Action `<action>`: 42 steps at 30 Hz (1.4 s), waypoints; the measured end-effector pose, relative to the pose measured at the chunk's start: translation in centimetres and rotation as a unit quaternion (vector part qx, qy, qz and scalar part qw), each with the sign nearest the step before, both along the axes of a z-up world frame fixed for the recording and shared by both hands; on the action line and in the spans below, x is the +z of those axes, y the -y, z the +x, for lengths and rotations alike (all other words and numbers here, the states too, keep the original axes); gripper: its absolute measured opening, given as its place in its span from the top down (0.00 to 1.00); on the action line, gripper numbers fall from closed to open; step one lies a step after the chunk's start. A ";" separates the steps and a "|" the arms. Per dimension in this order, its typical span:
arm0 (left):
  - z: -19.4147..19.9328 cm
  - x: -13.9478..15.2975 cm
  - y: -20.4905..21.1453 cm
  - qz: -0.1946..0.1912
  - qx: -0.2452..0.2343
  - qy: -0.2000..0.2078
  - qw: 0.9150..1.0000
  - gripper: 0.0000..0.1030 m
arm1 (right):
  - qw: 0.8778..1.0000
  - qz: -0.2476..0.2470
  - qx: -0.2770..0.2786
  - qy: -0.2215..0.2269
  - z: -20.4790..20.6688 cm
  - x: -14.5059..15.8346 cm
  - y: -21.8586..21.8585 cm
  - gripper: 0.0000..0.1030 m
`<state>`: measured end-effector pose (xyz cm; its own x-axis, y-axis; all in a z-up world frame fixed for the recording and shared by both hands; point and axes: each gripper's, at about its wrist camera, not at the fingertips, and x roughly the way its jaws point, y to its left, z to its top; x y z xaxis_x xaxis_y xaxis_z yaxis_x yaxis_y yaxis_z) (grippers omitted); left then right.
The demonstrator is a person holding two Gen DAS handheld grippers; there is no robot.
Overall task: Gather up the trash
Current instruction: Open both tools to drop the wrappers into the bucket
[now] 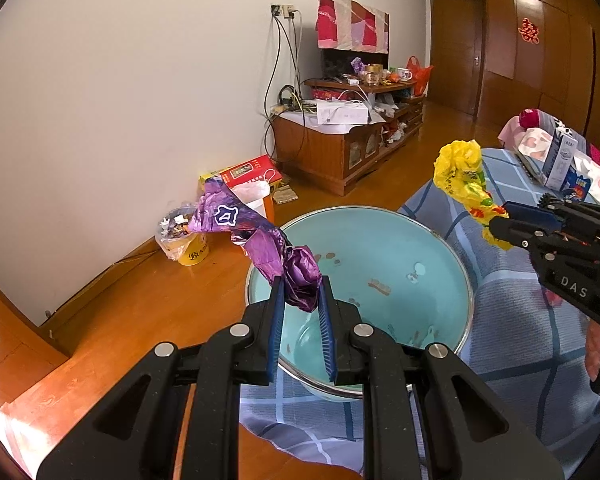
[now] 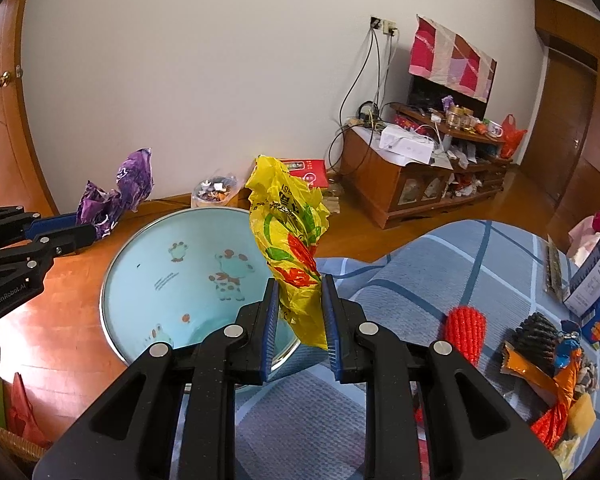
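Two pieces of trash are held above a light blue basin.

A crumpled purple wrapper is clamped by the left gripper over the basin's near rim. A yellow plastic bag is pinched by the right gripper at the basin's edge, beside the blue checked cloth.

The left gripper at the lower centre of its own view is clamped on a purple wrapper, and the right gripper, also lower centre, is clamped on a yellow bag, both tilted downward.
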<state>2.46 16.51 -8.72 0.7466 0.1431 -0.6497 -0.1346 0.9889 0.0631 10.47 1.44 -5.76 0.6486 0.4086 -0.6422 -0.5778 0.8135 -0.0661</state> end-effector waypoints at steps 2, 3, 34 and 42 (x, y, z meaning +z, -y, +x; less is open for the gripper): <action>-0.1 -0.1 -0.2 -0.002 -0.002 0.000 1.000 0.84 | 1.000 -0.001 0.003 -0.001 0.0 0.0 -0.1 0.78; -0.1 -0.1 -0.2 -0.002 -0.002 0.000 1.000 0.84 | 1.000 -0.002 0.004 -0.002 0.0 0.0 -0.2 0.78; -0.3 -0.4 0.9 -0.004 -0.027 -0.003 1.000 0.43 | 1.000 -0.003 0.008 0.005 -1.8 0.6 0.1 0.37; -0.4 -0.6 2.5 -0.007 -0.039 -0.007 0.999 0.30 | 0.998 0.012 -0.050 0.030 -5.0 3.4 7.2 0.34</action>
